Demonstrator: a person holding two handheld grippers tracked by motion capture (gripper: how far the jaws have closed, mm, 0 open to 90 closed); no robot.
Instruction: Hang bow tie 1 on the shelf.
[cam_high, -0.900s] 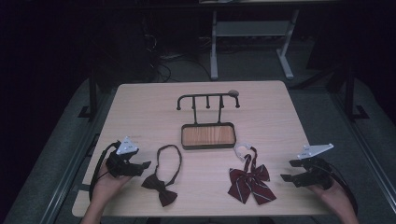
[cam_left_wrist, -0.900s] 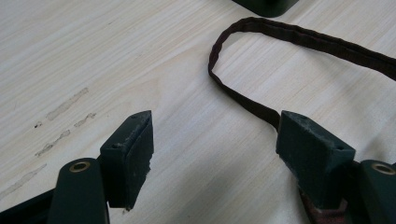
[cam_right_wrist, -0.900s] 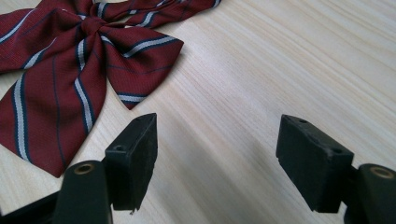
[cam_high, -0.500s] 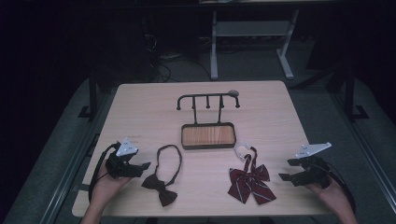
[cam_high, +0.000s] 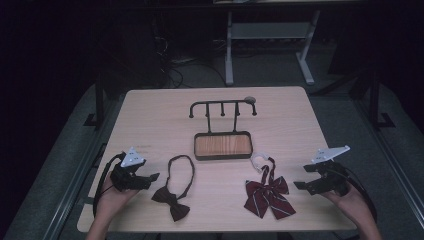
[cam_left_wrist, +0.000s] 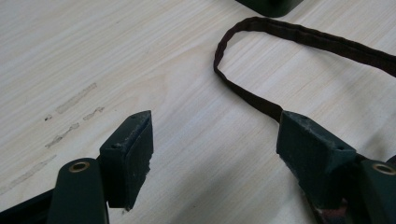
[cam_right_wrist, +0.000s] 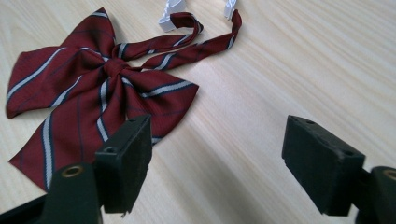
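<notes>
Two open claws resting beside two bow ties on a wooden surface (cam_high: 150, 115).

The left claw (cam_high: 148, 179) stood wide with nothing between its jaws, just beside the dark bow tie (cam_high: 171, 199), whose strap loop (cam_left_wrist: 261, 60) lay in front of it. The right claw (cam_high: 300, 185) also stood wide and held nothing, near the striped red bow tie (cam_high: 267, 192), which lay flat with its white clasp (cam_right_wrist: 169, 11) at the far end. A hook rack (cam_high: 222, 127) on a tray base stood behind both ties, at mid-surface.

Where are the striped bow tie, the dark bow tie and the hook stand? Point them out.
striped bow tie (cam_high: 268, 189), high view, centre knot.
dark bow tie (cam_high: 170, 200), high view, bow.
hook stand (cam_high: 222, 145), high view, wooden base.
</notes>
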